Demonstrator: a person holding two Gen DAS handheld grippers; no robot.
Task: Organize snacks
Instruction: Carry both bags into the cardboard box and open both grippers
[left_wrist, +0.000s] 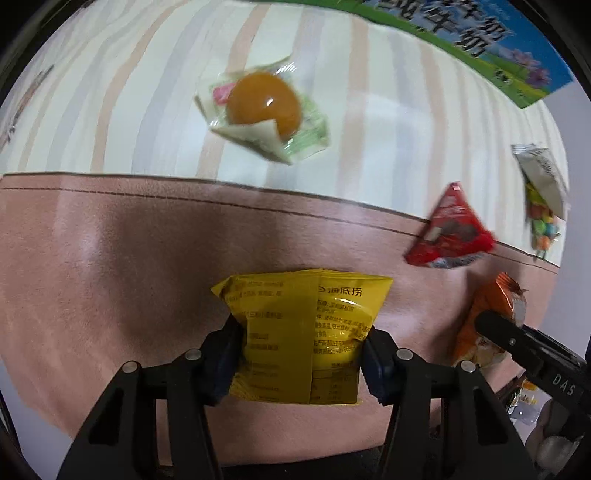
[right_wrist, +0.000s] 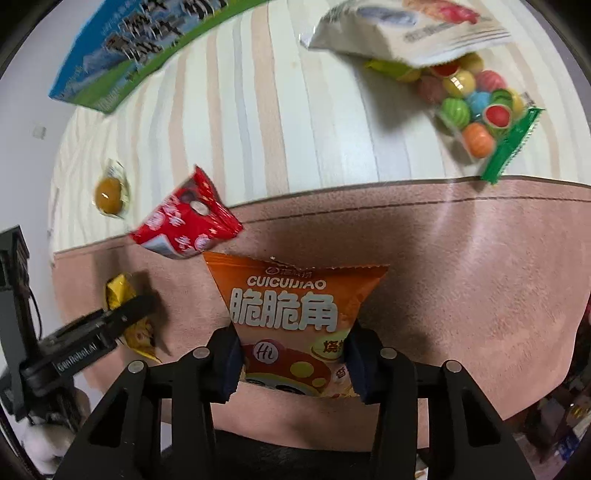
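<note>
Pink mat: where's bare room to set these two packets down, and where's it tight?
Free: the pink mat right of the orange packet, below the candy-ball bag; also the mat left of the yellow packet. Crowded: the strip between both packets, where the red packet straddles the mat's edge.

Blue-green carton (left_wrist: 476, 44) cut off by the top edge, its print blurred, white snack bag (right_wrist: 399, 29) clipped at the top edge, candy bag (left_wrist: 543, 206) smeared near the rim, clutter (left_wrist: 524, 402) beyond the table's edge unreadable
</note>
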